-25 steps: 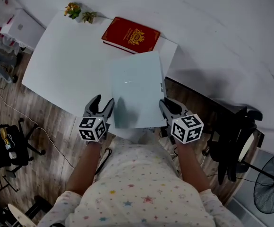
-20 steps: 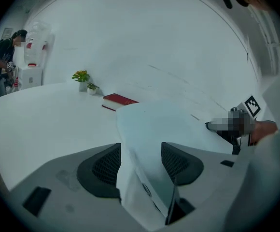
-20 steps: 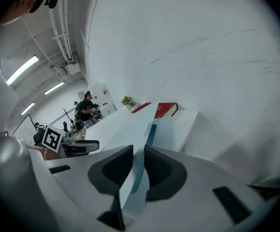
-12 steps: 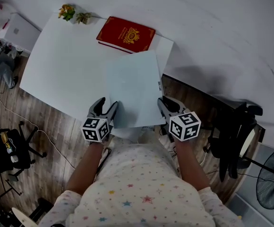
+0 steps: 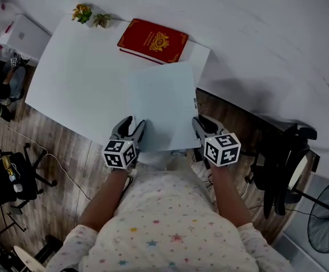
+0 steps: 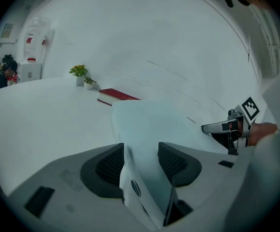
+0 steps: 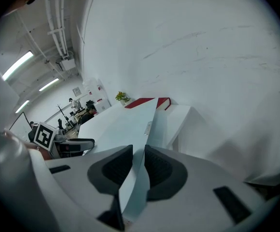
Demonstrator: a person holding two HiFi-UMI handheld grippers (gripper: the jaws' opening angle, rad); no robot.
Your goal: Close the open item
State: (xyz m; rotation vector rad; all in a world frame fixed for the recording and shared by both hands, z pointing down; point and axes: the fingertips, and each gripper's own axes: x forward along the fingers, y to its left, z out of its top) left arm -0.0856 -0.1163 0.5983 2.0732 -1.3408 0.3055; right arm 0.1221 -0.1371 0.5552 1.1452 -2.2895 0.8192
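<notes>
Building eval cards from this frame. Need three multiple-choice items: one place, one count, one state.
1. Where is the red book?
A) at the table's far edge, beyond the pale folder
B) on the floor
C) under the folder

2. How many potted plants stand on the table?
A) none
B) two
C) five

3. What state is the red book in?
A) open
B) standing upright
C) closed, lying flat

Key: 1 A, it lies past the folder near the wall; 2 B, two sit at the far corner; 3 C, its cover faces up.
</notes>
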